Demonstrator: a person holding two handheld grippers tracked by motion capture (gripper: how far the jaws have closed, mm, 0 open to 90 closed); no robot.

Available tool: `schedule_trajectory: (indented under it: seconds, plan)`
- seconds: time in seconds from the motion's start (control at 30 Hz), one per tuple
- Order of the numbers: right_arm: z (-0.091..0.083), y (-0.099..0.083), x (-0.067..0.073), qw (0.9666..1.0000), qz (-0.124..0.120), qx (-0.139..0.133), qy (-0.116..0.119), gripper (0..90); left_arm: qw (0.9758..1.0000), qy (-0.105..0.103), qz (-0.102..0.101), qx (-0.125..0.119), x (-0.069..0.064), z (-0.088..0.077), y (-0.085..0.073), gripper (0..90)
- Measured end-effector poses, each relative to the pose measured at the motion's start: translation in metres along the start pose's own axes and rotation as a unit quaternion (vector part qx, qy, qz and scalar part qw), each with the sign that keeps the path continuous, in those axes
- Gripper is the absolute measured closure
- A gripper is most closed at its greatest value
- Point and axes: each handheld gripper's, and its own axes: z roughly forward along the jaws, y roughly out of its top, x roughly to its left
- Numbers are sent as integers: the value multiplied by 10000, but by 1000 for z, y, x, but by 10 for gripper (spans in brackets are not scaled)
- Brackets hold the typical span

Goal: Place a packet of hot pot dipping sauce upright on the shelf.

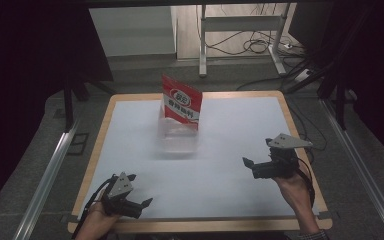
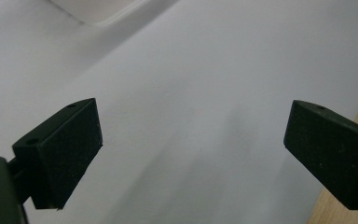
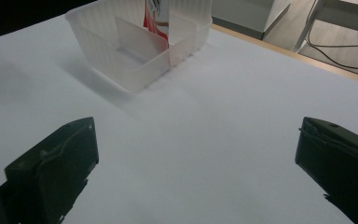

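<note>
Both of your claws stand wide and hold nothing: left claw (image 1: 139, 192) and right claw (image 1: 256, 156) rest low on the bench (image 1: 230, 150). Red packet (image 1: 181, 102) stands upright in the clear plastic basket (image 1: 179, 137), well apart; grasping seems not yet begun.

Red packet (image 1: 181, 102) bears white lettering (too blurred to read).
</note>
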Motion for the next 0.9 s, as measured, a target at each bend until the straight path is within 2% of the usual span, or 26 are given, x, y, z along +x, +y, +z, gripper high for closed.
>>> schedule_trajectory:
  seconds: [0.3,0.57,0.77,0.9]
  plan:
    - [-17,-28,1,9999,78,-33,-135,0,10000,5,23,22,0,0,0,43]
    - [-24,-50,3,9997,66,-99,-229,0,10000,0,19,19,0,0,0,43]
    - [-26,-71,1,9993,296,-23,-206,0,10000,2,36,27,-1,0,0,43]
    - [-27,-81,2,9991,303,116,-283,0,10000,9,39,32,-1,0,0,43]
